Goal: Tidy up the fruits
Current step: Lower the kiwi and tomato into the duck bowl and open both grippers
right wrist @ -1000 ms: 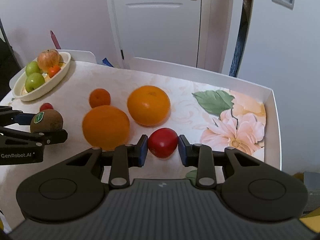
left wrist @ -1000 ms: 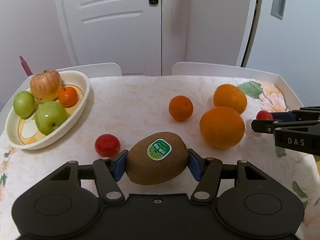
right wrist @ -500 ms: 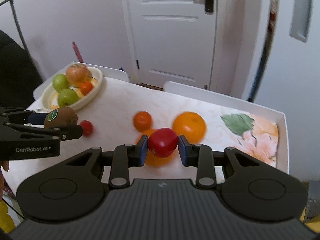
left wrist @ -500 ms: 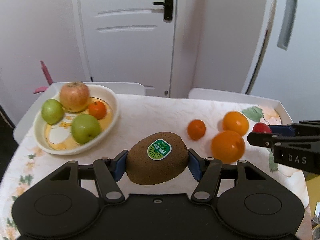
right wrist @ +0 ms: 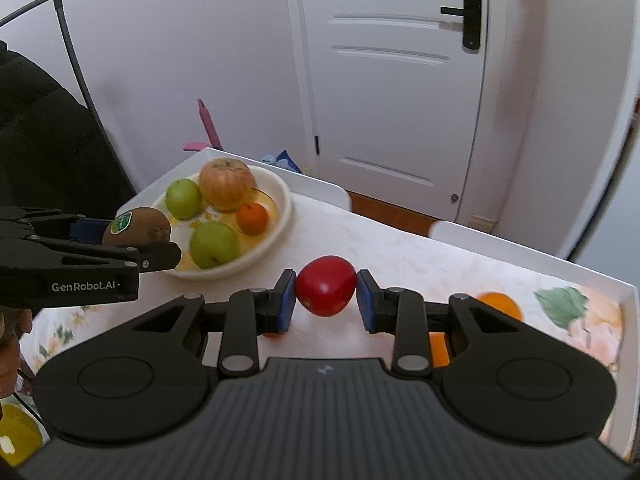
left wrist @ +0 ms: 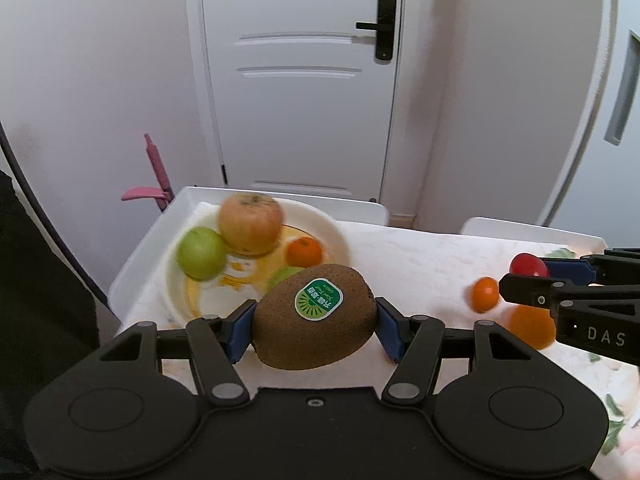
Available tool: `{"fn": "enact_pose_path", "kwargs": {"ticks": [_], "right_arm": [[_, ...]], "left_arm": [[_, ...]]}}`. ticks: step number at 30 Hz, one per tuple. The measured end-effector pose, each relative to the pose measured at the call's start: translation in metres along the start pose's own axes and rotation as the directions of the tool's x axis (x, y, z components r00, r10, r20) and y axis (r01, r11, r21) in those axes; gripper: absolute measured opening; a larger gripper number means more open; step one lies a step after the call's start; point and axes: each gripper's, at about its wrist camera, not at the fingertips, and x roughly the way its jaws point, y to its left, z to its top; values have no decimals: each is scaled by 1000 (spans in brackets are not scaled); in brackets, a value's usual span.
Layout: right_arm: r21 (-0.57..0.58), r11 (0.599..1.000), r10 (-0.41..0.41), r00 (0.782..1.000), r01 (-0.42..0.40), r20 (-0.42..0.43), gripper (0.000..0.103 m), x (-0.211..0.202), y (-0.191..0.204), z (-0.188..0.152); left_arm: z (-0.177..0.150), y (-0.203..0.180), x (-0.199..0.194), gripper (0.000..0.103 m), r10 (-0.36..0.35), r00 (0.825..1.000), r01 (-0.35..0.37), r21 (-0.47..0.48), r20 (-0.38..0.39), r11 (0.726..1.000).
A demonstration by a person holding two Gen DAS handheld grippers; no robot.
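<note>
Both grippers have lifted off the table (left wrist: 420, 248) and swung toward the bowl (left wrist: 328, 224) since a second ago, each carrying its fruit. At that earlier moment the bowl sat far off at the left edge of both views; at present it lies just ahead of the left gripper (left wrist: 315, 326) and ahead-left of the right gripper (right wrist: 326, 298).

Left gripper's blue pads (left wrist: 240, 330) are clamped on the kiwi (left wrist: 314, 316), sticker up, which hangs in the air at the bowl's near rim, hiding part of a green apple (left wrist: 286, 274). Right gripper's pads (right wrist: 286, 300) are clenched on a small red fruit (right wrist: 326, 286), held above the table to the right of the bowl, well clear of its rim.

Inside the bowl lie a red-yellow apple (right wrist: 227, 184), a second green apple (right wrist: 184, 199) and a small orange (right wrist: 252, 218). Right of the bowl, on the table, rest another small orange (left wrist: 485, 294) and a large orange (left wrist: 532, 328), partly behind the right gripper in the left view.
</note>
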Motion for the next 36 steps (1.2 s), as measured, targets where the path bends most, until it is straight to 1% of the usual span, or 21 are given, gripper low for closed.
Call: {"fn": "enact_pose_path", "kwargs": {"ticks": [3,9,15,19,22,28,29,30,31,32,33,36], "right_arm": [[10,1000,6,1000,-6,-8,47,12,16,9],[20,1000,-16,1000,17,-23,47,36,39,21],[45,998,-44,998,46,-41,47,61,52,30],[64,996,-60,997,63,-49,47,76,57,36],[80,994,-70,996,75,-56,47,85,60,39],[96,991,-84,994,90,-63,47,95,61,41],[97,991,-86,994,92,-64,47,96,61,42],[98,991,-87,994,94,-66,47,97,62,42],[99,991,-89,994,96,-67,47,98,62,42],[100,990,-91,994,97,-67,47,97,62,43],[101,990,-92,993,98,-68,47,98,62,43],[104,990,-92,993,99,-70,47,99,63,46]], "left_arm": [[5,20,7,66,2,1000,-2,13,-4,1000],[11,51,30,66,-8,999,9,41,-31,999],[14,73,61,66,-39,996,44,66,-75,997],[11,76,82,66,-58,992,72,124,-116,990],[9,76,96,66,-59,988,83,175,-141,981],[6,75,108,67,-69,983,109,233,-172,966],[6,74,108,68,-72,983,112,238,-169,965],[6,74,107,76,-74,984,113,246,-161,963],[6,74,105,81,-70,986,108,255,-154,961],[7,74,103,91,-62,988,99,264,-142,959],[7,75,101,95,-67,989,99,267,-128,958],[11,78,96,95,-84,989,114,258,-122,959]]}}
